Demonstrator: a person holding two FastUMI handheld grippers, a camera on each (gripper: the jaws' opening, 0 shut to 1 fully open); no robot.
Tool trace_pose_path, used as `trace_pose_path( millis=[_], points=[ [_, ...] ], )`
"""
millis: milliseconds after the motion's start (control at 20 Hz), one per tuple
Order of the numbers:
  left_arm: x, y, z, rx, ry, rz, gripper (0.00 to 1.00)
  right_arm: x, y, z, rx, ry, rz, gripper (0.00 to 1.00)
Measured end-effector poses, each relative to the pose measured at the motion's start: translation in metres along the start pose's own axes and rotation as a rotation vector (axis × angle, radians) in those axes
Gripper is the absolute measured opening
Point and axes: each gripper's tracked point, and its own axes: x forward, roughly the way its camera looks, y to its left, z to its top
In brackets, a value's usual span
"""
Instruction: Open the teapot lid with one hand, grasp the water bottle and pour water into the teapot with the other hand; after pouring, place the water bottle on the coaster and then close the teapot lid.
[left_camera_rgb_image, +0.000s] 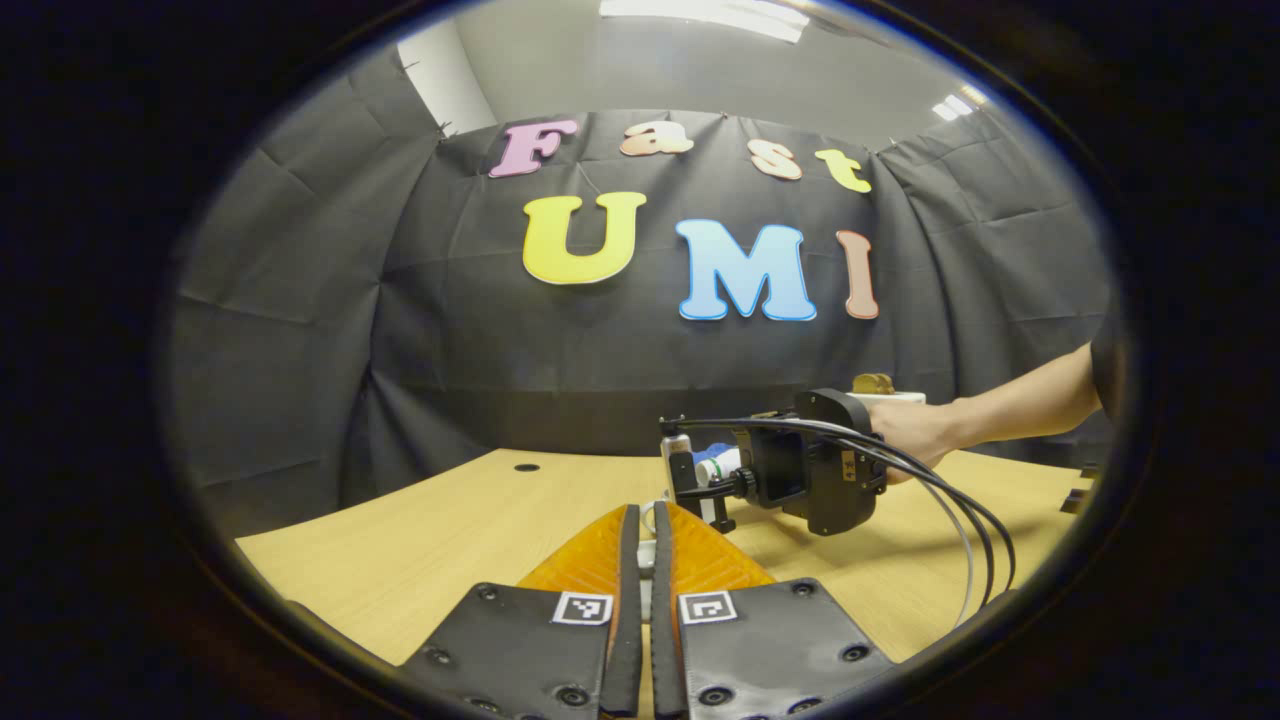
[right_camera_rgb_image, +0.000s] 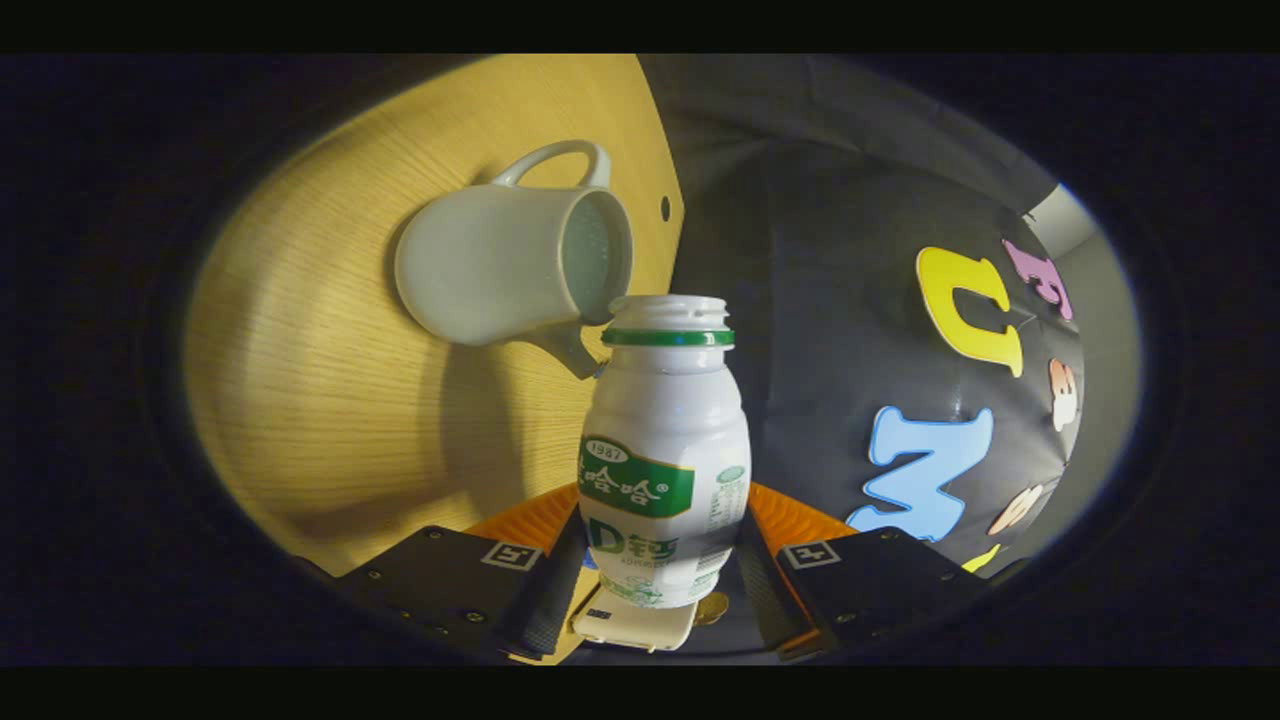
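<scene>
wooden table (left_camera_rgb_image: 420, 540) fills the lower part of the left gripper view, black cloth wall behind. left gripper (left_camera_rgb_image: 645, 560) at bottom centre has its fingers almost touching, just a thin slit, and i can't tell if anything is pinched in there. right gripper (left_camera_rgb_image: 700, 480) sits right of centre, a hand (left_camera_rgb_image: 915, 435) on it. in the right gripper view both fingers press on the bottle (right_camera_rgb_image: 665, 460), uncapped, frame centre. teapot (right_camera_rgb_image: 510, 265) upper left, lid off, mouth near the bottle's neck.

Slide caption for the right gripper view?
Right gripper holds the tipped water bottle, mouth beside the open teapot.
</scene>
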Motion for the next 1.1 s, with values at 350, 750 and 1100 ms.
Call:
trace_pose_path(
  millis=[350,750,1100],
  points=[
    [0.001,0.002,-0.005,0.003,0.011,0.002,0.10,0.003,-0.009,0.006,-0.070,-0.013,-0.020,0.72],
    [0.000,0.006,-0.007,0.004,0.016,0.010,0.10,0.004,-0.020,0.007,-0.146,-0.021,-0.043,0.72],
    [0.002,0.006,-0.007,0.008,0.015,0.009,0.10,0.006,-0.027,0.007,-0.199,-0.023,-0.060,0.72]
  ],
)
